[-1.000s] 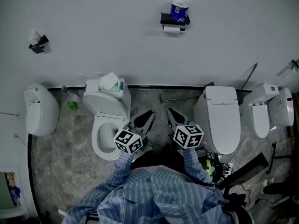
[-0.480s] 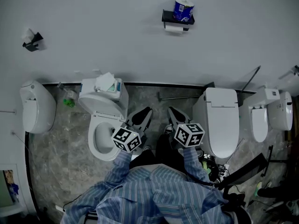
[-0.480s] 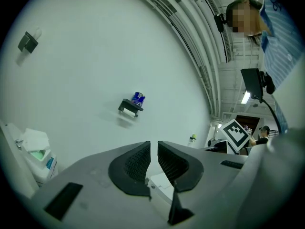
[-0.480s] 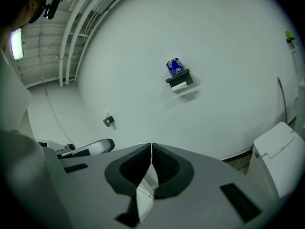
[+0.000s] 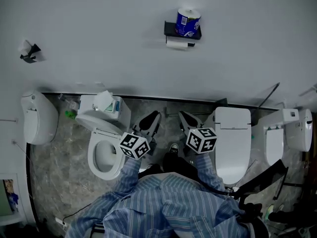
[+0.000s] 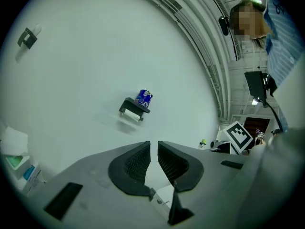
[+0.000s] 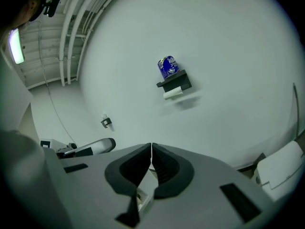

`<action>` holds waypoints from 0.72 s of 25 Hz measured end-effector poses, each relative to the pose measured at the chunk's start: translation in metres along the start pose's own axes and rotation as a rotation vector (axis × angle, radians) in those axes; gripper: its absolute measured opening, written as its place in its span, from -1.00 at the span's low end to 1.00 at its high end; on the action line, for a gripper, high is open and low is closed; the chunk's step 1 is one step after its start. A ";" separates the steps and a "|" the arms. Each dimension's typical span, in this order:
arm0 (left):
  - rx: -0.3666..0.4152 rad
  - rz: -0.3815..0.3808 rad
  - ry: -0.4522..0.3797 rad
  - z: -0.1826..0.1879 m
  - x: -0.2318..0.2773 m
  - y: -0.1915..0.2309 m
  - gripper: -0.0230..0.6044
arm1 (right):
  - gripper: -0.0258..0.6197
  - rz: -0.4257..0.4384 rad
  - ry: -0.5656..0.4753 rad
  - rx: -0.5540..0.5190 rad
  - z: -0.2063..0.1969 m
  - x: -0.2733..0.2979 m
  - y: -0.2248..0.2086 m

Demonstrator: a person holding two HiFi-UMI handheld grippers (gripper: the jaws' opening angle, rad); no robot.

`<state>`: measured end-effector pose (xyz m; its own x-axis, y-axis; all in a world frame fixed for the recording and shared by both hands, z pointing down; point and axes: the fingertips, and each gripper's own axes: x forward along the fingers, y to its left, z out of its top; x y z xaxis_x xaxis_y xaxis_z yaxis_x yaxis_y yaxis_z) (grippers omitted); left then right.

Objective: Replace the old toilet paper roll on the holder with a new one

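Observation:
A black wall holder [image 5: 181,35] hangs high on the white wall, with the old white roll [image 5: 178,44] slung under its shelf and a new roll in blue wrapping [image 5: 187,22] standing on top. The new blue-wrapped roll [image 6: 143,98] [image 7: 167,67] and the black wall holder [image 6: 134,108] [image 7: 174,84] show in both gripper views, far ahead. My left gripper [image 5: 152,118] and right gripper [image 5: 184,117] are held side by side above the floor, well short of the wall. Both are shut with nothing between the jaws, as the left gripper [image 6: 153,147] and right gripper [image 7: 151,149] views show.
An open toilet [image 5: 104,150] with a tissue pack on its tank is at the left, a closed toilet [image 5: 232,138] at the right, more fixtures [image 5: 35,118] beyond them. A second small holder [image 5: 28,52] sits far left on the wall. My shoes [image 5: 173,148] stand on the marbled floor.
I have stepped closer to the wall with both grippers carried forward. The holder has grown larger and the toilets have slid outward and down in the head view. Both grippers stayed shut.

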<state>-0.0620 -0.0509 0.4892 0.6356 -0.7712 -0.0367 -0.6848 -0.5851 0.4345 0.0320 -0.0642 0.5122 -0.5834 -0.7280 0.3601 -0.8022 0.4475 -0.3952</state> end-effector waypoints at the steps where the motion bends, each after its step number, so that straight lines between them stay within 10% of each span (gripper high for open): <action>1: 0.000 0.002 -0.005 0.002 0.013 0.000 -0.83 | -0.90 0.006 -0.001 -0.006 0.008 0.003 -0.009; 18: -0.041 0.035 0.021 0.015 0.137 0.026 -0.59 | -0.90 0.088 0.027 0.016 0.063 0.061 -0.094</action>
<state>0.0025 -0.1756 0.4822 0.6194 -0.7851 -0.0019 -0.6916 -0.5468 0.4718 0.0798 -0.1836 0.5184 -0.6551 -0.6719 0.3456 -0.7456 0.5008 -0.4396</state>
